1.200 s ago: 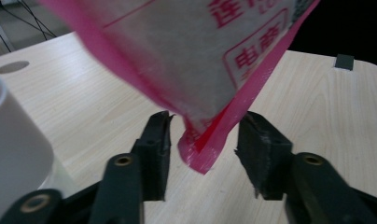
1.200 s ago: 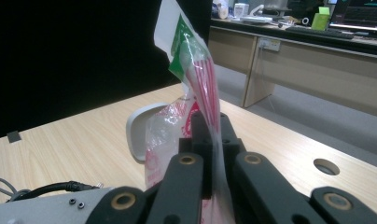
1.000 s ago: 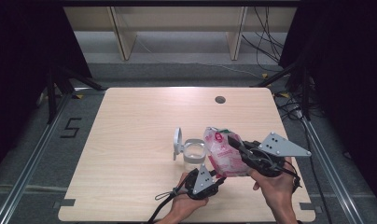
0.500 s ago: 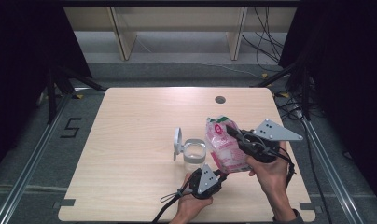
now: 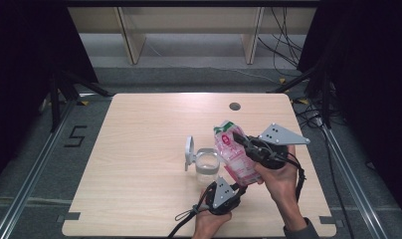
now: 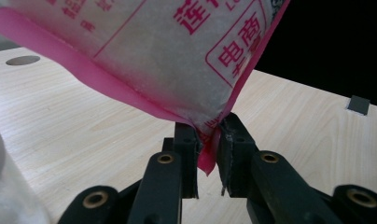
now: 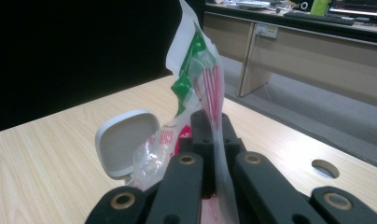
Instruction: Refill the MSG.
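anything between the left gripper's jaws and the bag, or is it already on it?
Nothing between them. In the left gripper view the left gripper has just closed on the bottom corner of the pink bag; the pink seam sits pinched between the pads, bare table behind.

bag: glossy pink-and-clear plastic film | jar: clear, smooth, with matt white lid | table: pale matt wood-grain | jaws: matt black plastic

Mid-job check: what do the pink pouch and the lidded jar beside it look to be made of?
The pink pouch looks like thin glossy plastic film: translucent, printed with red characters, creased, with a flat sealed edge. The jar looks like clear glass or hard plastic, hard to tell which; its flipped-up lid appears to be matte whitish plastic.
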Action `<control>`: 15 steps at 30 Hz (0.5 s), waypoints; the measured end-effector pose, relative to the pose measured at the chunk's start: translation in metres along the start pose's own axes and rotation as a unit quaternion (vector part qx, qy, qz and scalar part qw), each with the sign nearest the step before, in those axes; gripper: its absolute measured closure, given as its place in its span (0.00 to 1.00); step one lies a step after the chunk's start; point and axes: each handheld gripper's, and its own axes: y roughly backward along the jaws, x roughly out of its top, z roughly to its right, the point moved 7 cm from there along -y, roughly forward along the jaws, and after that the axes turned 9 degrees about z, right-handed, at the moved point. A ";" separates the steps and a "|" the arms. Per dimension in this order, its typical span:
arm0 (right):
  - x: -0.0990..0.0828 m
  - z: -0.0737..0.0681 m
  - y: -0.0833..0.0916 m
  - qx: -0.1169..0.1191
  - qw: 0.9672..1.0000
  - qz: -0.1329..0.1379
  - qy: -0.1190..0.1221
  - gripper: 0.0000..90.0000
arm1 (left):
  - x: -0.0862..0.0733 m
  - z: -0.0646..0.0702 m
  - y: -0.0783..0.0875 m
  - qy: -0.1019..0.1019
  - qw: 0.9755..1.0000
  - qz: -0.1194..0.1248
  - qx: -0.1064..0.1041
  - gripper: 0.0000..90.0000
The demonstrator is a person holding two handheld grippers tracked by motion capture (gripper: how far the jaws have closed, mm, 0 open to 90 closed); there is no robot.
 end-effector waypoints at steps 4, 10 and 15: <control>-0.002 -0.003 -0.004 -0.002 1.000 -0.010 -0.014 1.00 | -0.001 0.003 -0.002 0.001 1.000 0.003 0.000 0.87; -0.005 -0.005 -0.010 0.002 1.000 -0.016 -0.013 1.00 | -0.003 0.005 -0.003 0.009 1.000 0.017 0.003 0.87; -0.004 -0.008 -0.015 -0.001 1.000 -0.012 0.001 1.00 | -0.003 0.006 -0.003 0.013 1.000 0.026 0.004 0.87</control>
